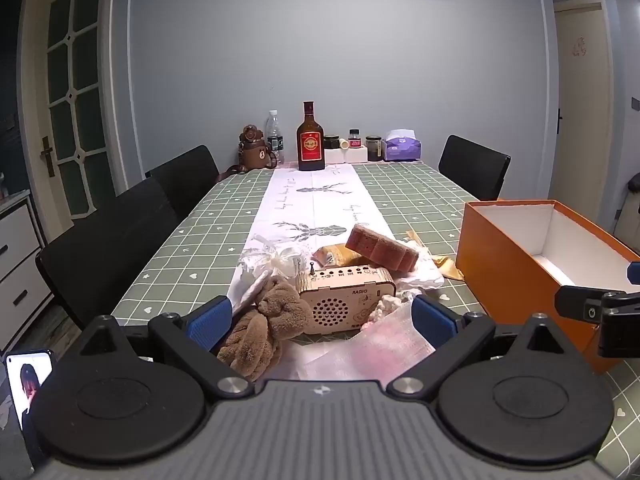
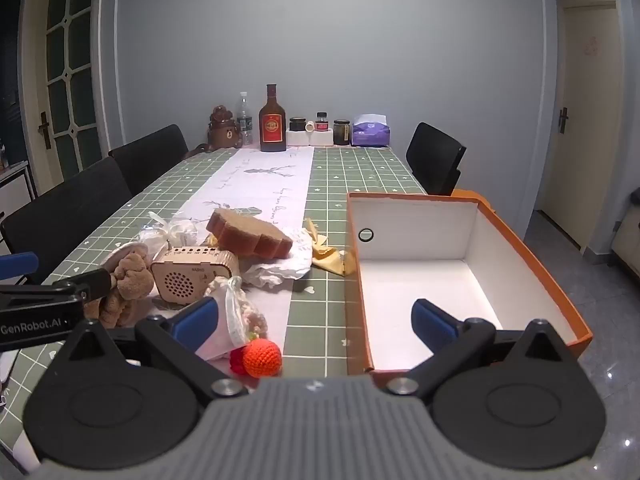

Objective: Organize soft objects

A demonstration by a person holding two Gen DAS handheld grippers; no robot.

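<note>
1. Left wrist view: the left gripper (image 1: 320, 320) has its fingers spread wide and holds nothing. The brown plush toy (image 1: 260, 328) lies just inside the left finger, low in the gap, with the wooden radio (image 1: 346, 300) touching it on the far side.
2. Judged from that, the plush is the nearest soft thing to this gripper. Its long axis runs roughly from the gripper's near left toward the radio, so the fingers would close across its width.
3. Beside the radio, toward the right finger, lies a sheer pouch (image 1: 376, 344). Behind the radio, a brown sponge (image 1: 380, 248) rests tilted on crumpled white wrapping.
4. Right wrist view: the right gripper (image 2: 314, 320) is also spread apart and empty, straddling the near wall of the orange box (image 2: 540, 248), whose white inside holds nothing.
5. An orange crochet ball (image 2: 262, 358) sits between radio and box, close to the right gripper's left finger, so that hand is nearer to it.
6. The box stands to the right of the radio, well apart from the plush.
</note>
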